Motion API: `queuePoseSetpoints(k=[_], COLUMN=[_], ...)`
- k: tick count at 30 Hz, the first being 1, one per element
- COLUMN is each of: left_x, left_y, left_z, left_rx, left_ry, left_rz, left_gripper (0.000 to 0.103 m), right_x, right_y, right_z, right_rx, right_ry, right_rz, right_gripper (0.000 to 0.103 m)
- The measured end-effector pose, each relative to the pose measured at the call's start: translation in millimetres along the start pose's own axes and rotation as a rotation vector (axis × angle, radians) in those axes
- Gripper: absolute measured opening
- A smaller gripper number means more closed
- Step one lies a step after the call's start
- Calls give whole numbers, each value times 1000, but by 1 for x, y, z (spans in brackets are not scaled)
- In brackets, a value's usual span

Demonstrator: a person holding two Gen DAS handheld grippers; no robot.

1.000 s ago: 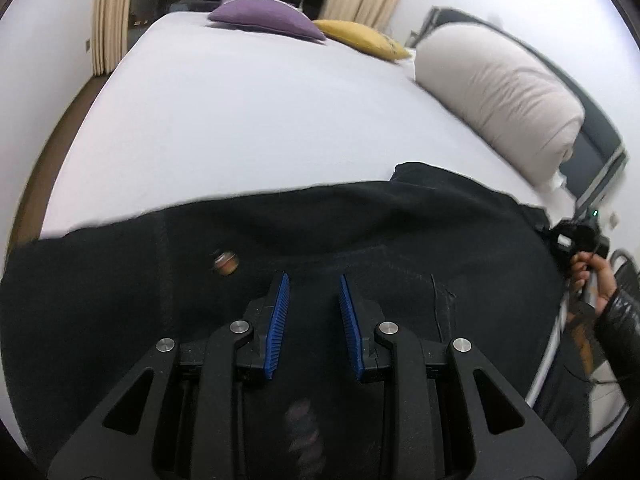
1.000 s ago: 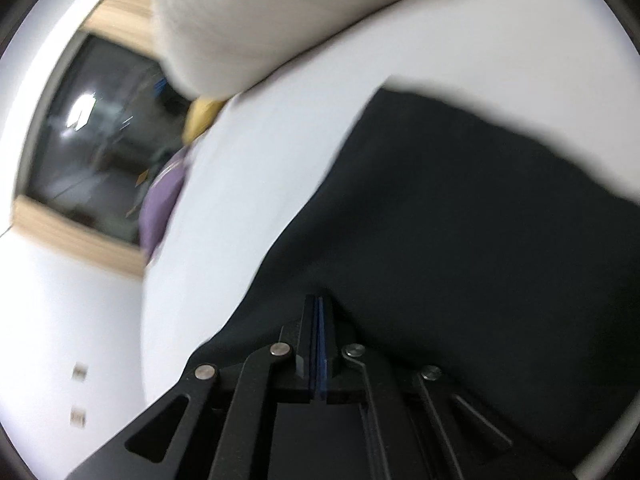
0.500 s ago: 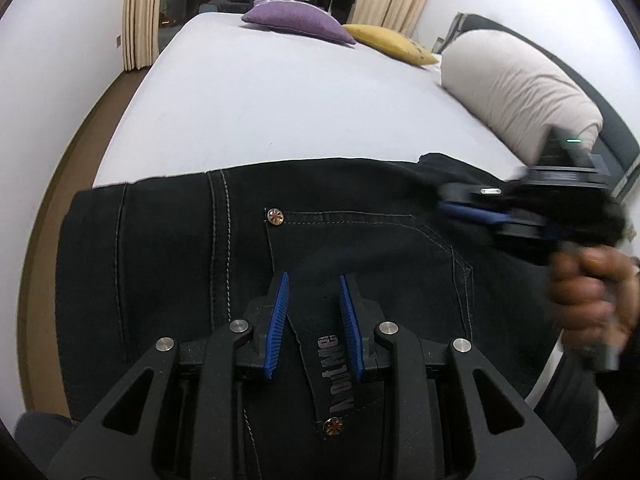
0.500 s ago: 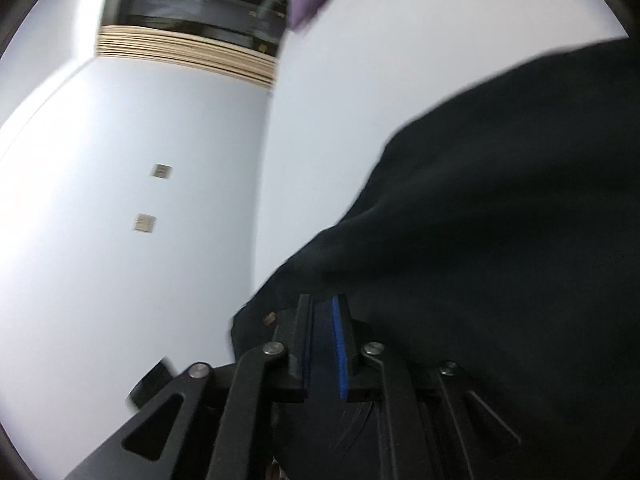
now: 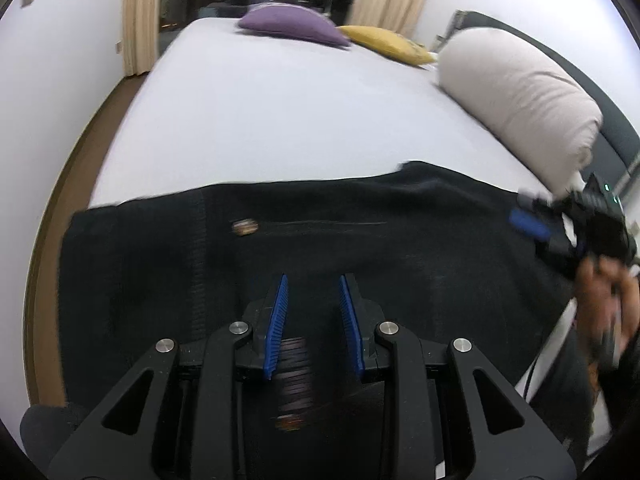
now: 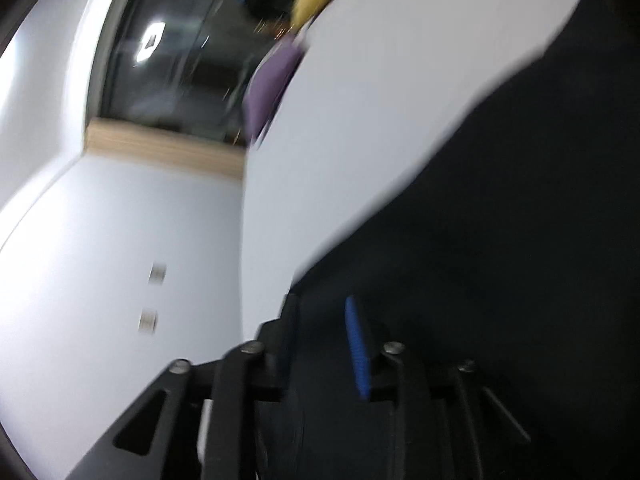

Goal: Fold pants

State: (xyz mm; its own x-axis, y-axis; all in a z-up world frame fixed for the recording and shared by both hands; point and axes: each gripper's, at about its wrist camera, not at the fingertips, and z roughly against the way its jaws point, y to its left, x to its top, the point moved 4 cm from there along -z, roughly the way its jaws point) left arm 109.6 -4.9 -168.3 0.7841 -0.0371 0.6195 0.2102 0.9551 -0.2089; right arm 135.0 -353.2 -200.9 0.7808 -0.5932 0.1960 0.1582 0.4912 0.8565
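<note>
Where spread across the near edge of the bed:
Pants [image 5: 400, 248]: black, lying flat along the near edge of the bed [image 5: 280, 120], reaching from its left edge toward its right; seen again in the right wrist view [image 6: 500, 240] as a dark blurred mass over the white sheet.
Rivet [image 5: 245, 227]: small, coppery, on the cloth left of centre, smeared by motion.
Label [image 5: 294, 376]: pale stitched patch on the waistband, between the fingers of the left gripper, unreadable through blur.
Left gripper [image 5: 313, 322]: hovering over the waistband, blue pads spread apart, nothing pinched between them.
Right gripper [image 5: 528, 226]: at the right end of the pants near the bed's right edge, held in a blurred hand [image 5: 608, 304]; in its own view [image 6: 320, 336] jaws parted, released, dark cloth beneath and between them.
White pillow [image 5: 516, 96]: along the right edge of the bed, beyond the pants, apart from them.
Purple cushion [image 5: 292, 28]: at the far edge.
Yellow cushion [image 5: 384, 42]: just beside the purple one, toward the far right corner.
Curtains [image 5: 140, 16]: beige, past the far edge, flanking dark glass.
</note>
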Motion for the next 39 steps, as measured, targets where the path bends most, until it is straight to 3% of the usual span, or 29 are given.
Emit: queuePoseSetpoints(k=[2, 3, 4, 6, 9, 12, 14, 15, 17, 19, 20, 23, 25, 29, 37, 39], left_x=[-1, -5, -8, -10, -11, -12, -13, -12, -12, -11, -12, -13, -13, -13, -12, -12], left_y=[-15, -18, -19, -21, -21, -20, -21, -22, -21, -24, -24, -26, -24, -19, -17, -17], left_z=[-14, -26, -34, -36, -38, -39, -39, -40, -40, -44, -44, -43, -43, -43, -43, -42], left_rx=[1, 17, 39, 52, 48, 46, 56, 58, 56, 61, 64, 57, 48, 45, 46, 49], left_ry=[44, 86, 108, 98, 101, 102, 103, 103, 102, 99, 98, 99, 102, 102, 100, 98], left_rz=[-40, -48, -50, -57, -57, -48, -56, -55, -45, -42, -44, -39, -31, -34, -33, -35], left_gripper=[26, 26, 25, 26, 26, 26, 26, 26, 26, 26, 26, 26, 26, 26, 26, 26], right_x=[-27, -16, -5, 11, 56, 102, 124, 130, 130, 121, 114, 80, 30, 3, 5, 7], right_y=[-17, -33, -59, -77, -108, -148, -162, -157, -135, -114, -105, -114, -149, -150, -144, -147], right_z=[1, 7, 18, 41, 98, 159, 208, 221, 247, 257, 258, 259, 284, 262, 266, 264], right_rx=[-63, -62, -43, -37, -145, -316, -488, -525, -541, -569, -581, -539, -539, -484, -372, -332], right_ry=[29, 18, -9, -121, -284, -422, -499, -522, -564, -573, -572, -556, -555, -520, -618, -639], right_rz=[14, -23, -110, -164, -172, -192, -219, -225, -193, -135, -114, -207, -286, -406, -432, -446], right_gripper=[35, 25, 0, 0, 0, 0, 0, 6, 53, 70, 71, 71, 71, 67, 66, 60])
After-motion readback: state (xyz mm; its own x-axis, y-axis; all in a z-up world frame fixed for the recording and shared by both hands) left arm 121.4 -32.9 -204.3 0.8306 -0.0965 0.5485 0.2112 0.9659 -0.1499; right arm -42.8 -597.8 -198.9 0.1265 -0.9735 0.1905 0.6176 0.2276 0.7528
